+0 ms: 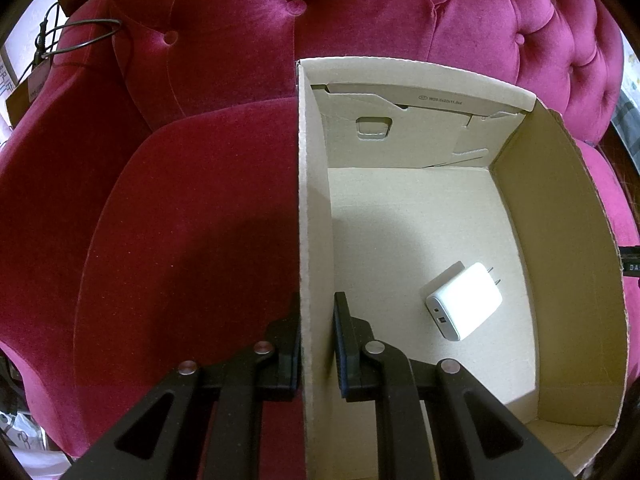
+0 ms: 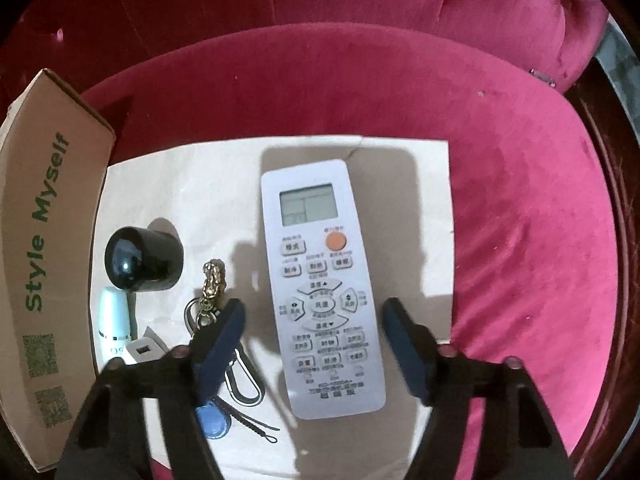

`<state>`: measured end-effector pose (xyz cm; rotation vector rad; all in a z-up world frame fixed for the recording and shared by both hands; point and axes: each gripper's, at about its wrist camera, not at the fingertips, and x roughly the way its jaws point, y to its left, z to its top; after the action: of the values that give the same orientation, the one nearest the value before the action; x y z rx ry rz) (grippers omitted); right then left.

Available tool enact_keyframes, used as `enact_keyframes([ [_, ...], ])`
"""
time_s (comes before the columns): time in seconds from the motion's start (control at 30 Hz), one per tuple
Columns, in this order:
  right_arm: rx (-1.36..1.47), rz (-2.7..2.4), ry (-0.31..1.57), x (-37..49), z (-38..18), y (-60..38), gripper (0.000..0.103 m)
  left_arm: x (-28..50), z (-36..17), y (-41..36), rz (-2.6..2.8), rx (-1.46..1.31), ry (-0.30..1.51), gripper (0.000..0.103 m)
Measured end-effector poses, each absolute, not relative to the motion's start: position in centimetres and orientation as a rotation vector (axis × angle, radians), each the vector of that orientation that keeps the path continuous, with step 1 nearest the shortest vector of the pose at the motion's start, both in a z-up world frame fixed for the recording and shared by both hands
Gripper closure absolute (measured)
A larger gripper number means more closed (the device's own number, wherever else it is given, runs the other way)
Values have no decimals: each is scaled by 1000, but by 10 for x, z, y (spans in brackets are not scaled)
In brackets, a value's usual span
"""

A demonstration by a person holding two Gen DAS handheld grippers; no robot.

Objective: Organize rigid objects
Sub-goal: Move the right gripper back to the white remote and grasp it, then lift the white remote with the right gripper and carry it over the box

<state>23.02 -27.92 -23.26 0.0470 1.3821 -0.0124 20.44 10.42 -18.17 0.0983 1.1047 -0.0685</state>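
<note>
Both grippers sit over a magenta velvet sofa. Left gripper straddles the near end of the cardboard box's left wall, one finger outside and one inside; whether the pads actually press the wall cannot be told. On the box's pale floor lies a white charger, a rounded block with two prongs pointing to the far right and ports on its grey near end.

Right gripper hangs with its blue-padded fingers spread wide on either side of a white remote control, holding nothing. The remote lies flat on a sheet of pale paper, long and slim, with a grey screen, an orange round button and rows of white keys. Left of it lie a key ring with a gold charm, a black cylinder and a pale mint tube, beside the box's printed outer wall.
</note>
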Motion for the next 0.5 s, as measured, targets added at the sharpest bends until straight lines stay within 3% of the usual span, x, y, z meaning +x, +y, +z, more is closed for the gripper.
enact_keyframes([
  [0.07, 45, -13, 1385, 230, -234, -281, 39, 204, -182, 104, -67, 99, 1105, 89],
  [0.13, 43, -18, 1381, 232, -235, -283, 50, 205, -182, 104, -67, 100, 1104, 89],
  [0.5, 46, -51, 1355, 224, -234, -284, 53, 204, -182, 103, -65, 100, 1104, 89],
])
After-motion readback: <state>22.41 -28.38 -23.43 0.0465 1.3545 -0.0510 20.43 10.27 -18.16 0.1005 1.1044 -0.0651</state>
